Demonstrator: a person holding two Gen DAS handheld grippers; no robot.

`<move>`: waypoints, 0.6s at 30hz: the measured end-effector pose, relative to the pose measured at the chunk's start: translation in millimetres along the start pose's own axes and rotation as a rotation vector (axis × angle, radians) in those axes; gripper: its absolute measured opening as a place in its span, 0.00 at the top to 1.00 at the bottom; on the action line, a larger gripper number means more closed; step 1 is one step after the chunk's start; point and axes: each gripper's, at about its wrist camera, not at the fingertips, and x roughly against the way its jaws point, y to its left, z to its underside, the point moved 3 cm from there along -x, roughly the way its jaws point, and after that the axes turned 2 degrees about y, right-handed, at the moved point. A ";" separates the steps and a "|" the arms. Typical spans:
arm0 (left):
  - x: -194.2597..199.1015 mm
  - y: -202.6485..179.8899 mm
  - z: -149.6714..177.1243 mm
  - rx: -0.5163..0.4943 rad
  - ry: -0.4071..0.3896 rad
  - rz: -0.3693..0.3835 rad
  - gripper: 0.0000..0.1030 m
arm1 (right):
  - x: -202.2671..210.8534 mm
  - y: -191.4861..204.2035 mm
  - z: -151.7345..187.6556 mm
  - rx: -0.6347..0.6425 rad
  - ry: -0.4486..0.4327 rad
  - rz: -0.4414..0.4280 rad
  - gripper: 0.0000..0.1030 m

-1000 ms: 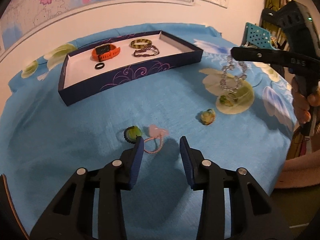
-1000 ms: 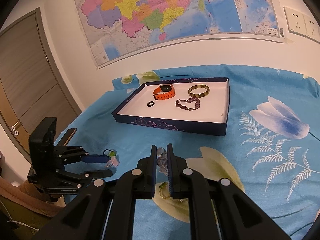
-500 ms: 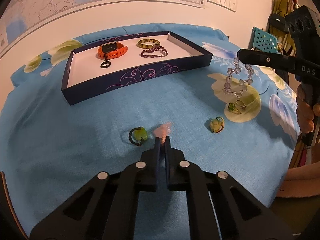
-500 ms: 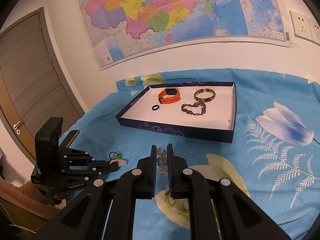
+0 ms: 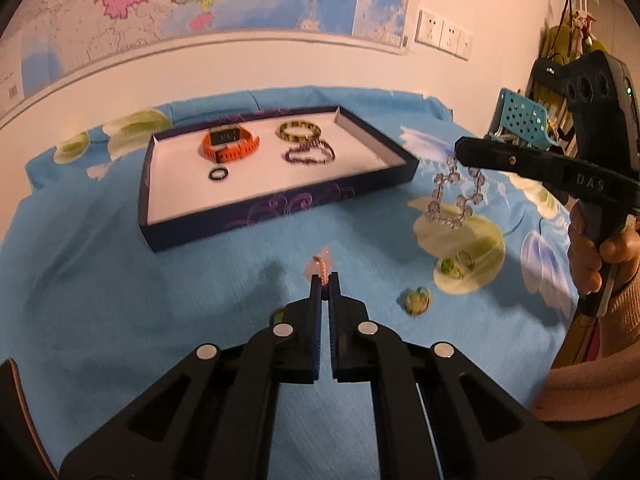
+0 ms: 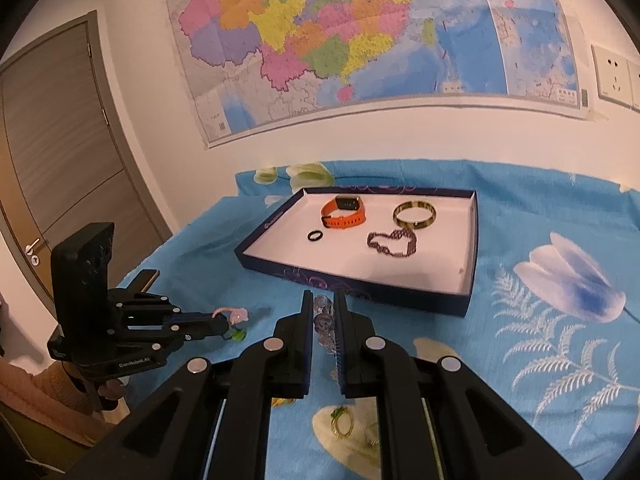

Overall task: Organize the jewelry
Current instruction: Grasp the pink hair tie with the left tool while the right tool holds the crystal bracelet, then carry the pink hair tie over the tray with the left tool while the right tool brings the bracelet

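A dark blue tray [image 5: 280, 204] with a white floor holds an orange watch [image 5: 230, 146], a gold bangle [image 5: 300, 131], a purple chain [image 5: 310, 154] and a black ring [image 5: 218, 174]. My left gripper [image 5: 325, 278] is shut on a pink hair tie [image 5: 322, 266], lifted above the blue cloth; it also shows in the right wrist view [image 6: 234, 315]. My right gripper [image 6: 322, 312] is shut on a clear bead bracelet [image 5: 454, 196], which hangs to the right of the tray; its beads show between the fingers [image 6: 322, 322].
On the blue flowered cloth [image 5: 120, 300] lie a green bead ring [image 5: 418, 300] and small rings [image 5: 456, 264] on a pale flower print. A map covers the wall [image 6: 360, 40]. A door [image 6: 52, 160] stands at left.
My left gripper closed on the pink hair tie and lifted it off the cloth. My right gripper kept hold of the bead bracelet and moved closer to the tray.
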 end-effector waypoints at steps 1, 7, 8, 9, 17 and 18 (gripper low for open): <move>1.7 0.6 -3.7 0.000 -0.010 -0.001 0.96 | -0.4 0.2 -2.4 0.003 -0.003 -0.001 0.92; 7.0 6.4 -26.1 -0.008 -0.060 -0.020 0.96 | -3.2 1.3 -20.5 0.030 -0.028 -0.002 0.92; 6.8 7.3 -29.4 -0.009 -0.064 -0.020 0.96 | -4.2 0.6 -23.2 0.030 -0.030 -0.005 0.92; 6.2 8.5 -33.6 -0.011 -0.069 -0.027 0.96 | -5.0 -0.4 -26.0 0.029 -0.032 -0.009 0.92; -3.4 19.7 -56.7 -0.022 -0.089 -0.056 0.96 | -26.7 -9.0 -54.0 0.035 -0.043 0.000 0.92; -6.2 22.7 -59.9 -0.019 -0.088 -0.061 0.96 | -29.9 -10.1 -56.4 0.035 -0.041 -0.001 0.92</move>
